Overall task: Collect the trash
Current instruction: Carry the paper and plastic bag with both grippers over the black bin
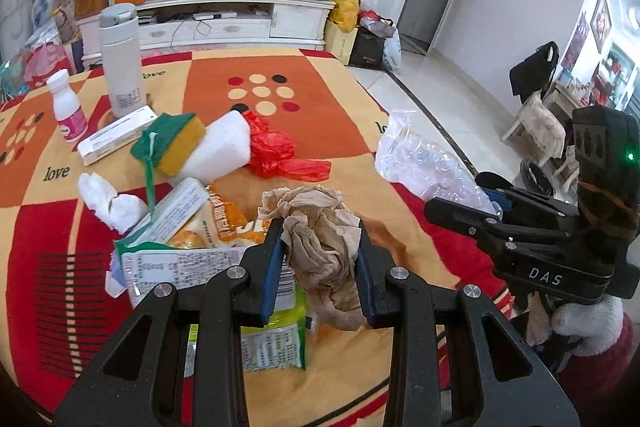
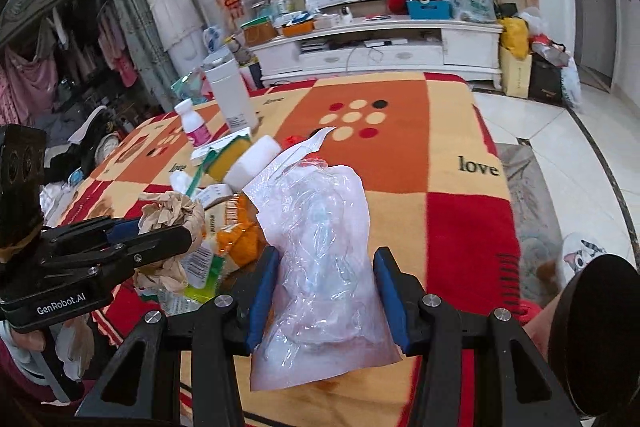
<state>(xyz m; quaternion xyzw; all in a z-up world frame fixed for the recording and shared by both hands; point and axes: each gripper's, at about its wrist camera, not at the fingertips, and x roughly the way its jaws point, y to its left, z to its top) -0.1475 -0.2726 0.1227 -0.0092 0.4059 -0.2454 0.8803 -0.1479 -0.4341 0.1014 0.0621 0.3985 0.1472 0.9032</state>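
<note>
A table covered by a checked blanket in red, orange and cream [image 1: 304,67], printed with dots and the word "love", fills the middle of both views. Behind it, along the top of the frame, runs a long white cabinet [image 1: 240,15] crowded with boxes and bags, and pale floor tiles [image 2: 560,131] lie at the right.

Only the left wrist view shows a red plastic bag [image 1: 276,151] beside a white foam block [image 1: 224,147] and a green-and-yellow sponge [image 1: 176,143] at centre left. Only the right wrist view shows hanging clothes [image 2: 36,75] at far left and a slipper [image 2: 580,251] on the floor at lower right.

A tall white flask [image 1: 122,63] and a small white bottle with a pink label [image 1: 68,107] stand upright at upper left, their contents hidden.

The left gripper [image 1: 320,259] pinches a crumpled brown paper wad [image 1: 320,227] between narrowly parted fingers, above printed snack wrappers [image 1: 208,267]. The right gripper [image 2: 326,291] clamps a clear crinkled plastic bag [image 2: 320,235], lower centre.
</note>
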